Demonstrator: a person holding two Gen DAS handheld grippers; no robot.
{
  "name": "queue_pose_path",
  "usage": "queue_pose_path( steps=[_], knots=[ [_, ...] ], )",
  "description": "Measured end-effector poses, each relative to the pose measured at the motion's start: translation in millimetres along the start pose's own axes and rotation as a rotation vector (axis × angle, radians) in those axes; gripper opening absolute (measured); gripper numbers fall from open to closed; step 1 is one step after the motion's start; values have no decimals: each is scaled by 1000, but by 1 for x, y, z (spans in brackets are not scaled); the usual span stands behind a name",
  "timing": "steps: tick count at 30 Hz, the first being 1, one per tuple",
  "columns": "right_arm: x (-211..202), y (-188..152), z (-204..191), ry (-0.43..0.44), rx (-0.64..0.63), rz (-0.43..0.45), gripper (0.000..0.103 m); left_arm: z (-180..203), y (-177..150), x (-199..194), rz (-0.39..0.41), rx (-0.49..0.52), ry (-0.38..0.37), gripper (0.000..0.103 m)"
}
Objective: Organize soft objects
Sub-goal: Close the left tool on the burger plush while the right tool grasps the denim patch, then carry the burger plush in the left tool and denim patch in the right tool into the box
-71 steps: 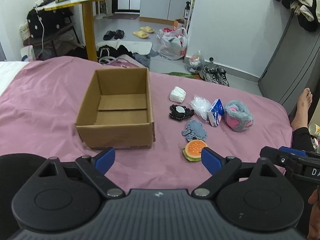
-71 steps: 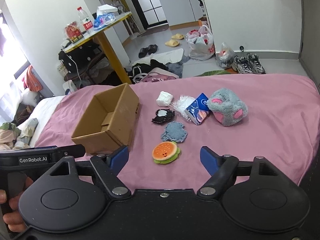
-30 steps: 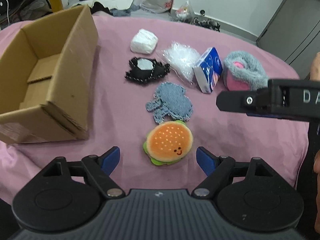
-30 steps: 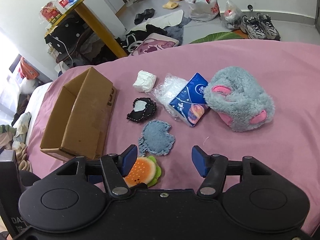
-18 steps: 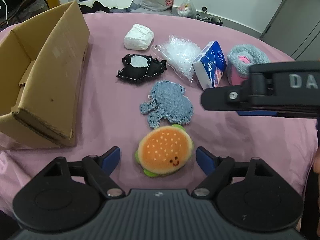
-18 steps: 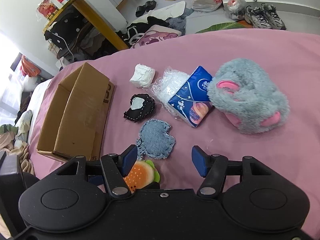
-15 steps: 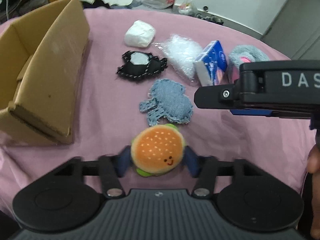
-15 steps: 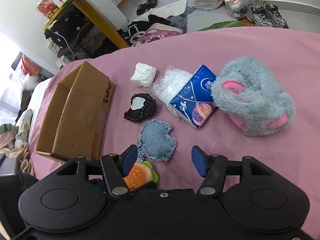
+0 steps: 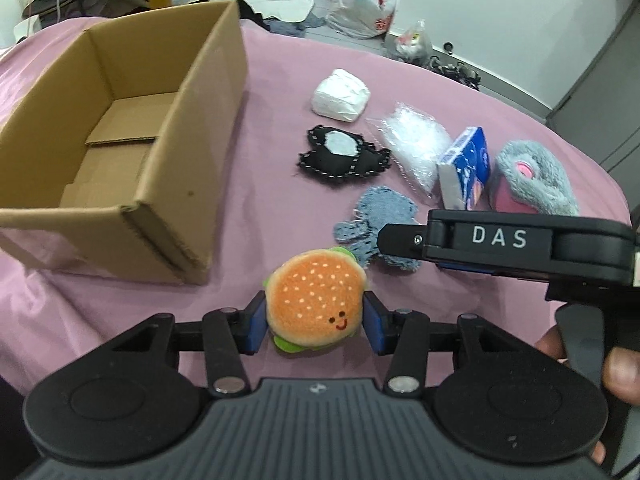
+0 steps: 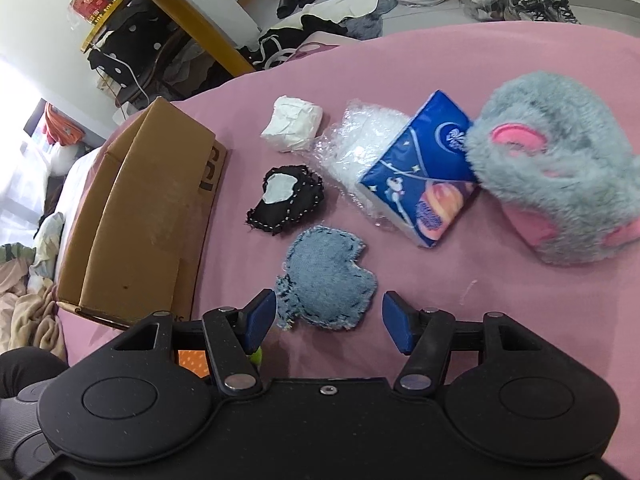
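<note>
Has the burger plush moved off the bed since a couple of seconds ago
Yes. The burger plush is clamped in the left gripper and has shifted toward the cardboard box, away from the denim patch.

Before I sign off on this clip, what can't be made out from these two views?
- Hamburger plush: right wrist view shows only an orange sliver behind the right gripper body.
- Denim patch: near half covered by the right gripper's "DAS" bar in the left wrist view.
- Cardboard box interior: unseen in the right wrist view, only its outer wall shows.
- Grey furry toy: blurred, shape unclear.
- Left gripper: whether the plush is lifted, unclear.
</note>
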State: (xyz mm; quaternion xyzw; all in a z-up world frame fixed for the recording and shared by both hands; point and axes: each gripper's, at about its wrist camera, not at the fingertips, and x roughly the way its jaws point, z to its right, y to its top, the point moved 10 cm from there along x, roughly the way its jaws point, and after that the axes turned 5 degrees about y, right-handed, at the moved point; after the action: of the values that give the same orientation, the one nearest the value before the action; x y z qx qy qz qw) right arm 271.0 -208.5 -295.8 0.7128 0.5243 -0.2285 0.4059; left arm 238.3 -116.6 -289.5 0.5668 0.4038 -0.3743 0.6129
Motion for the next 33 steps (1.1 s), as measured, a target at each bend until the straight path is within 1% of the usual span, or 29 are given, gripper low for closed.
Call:
queue_pose_path(
  steps=[2,3,4,6,7,10,17,22,28,33],
  knots=[
    [2,1,-1,6,-2,17,57,-4,-1,-3,2,-6,4,48],
    [3,1,-2,1,-1,23,47,-5,-2,-4,3,-8,5,48],
    [4,0,-1,-1,4,22,31,-7,-2,-6,4,-11,6,48],
    [5,-3,-1,14,17,17,29,-9,-3,-10,8,-15,7,48],
    [4,-4,-2,16,9,16,25,-10,-4,-13,12,-17,8,48],
    [-4,-7,-7,30,0,27,20,-14,-3,-22,24,-22,6,48],
    [-35,-7,-18,64,-18,97,18,-22,1,-44,64,-37,2,48],
    [-51,-4,-22,59,-5,146,18,-23,4,-62,92,-37,-15,48],
    [-70,0,-36,58,-6,214,18,-30,14,-85,139,-48,-39,48],
    [-80,4,-49,46,-19,262,18,-39,23,-100,175,-51,-38,48]
  ],
)
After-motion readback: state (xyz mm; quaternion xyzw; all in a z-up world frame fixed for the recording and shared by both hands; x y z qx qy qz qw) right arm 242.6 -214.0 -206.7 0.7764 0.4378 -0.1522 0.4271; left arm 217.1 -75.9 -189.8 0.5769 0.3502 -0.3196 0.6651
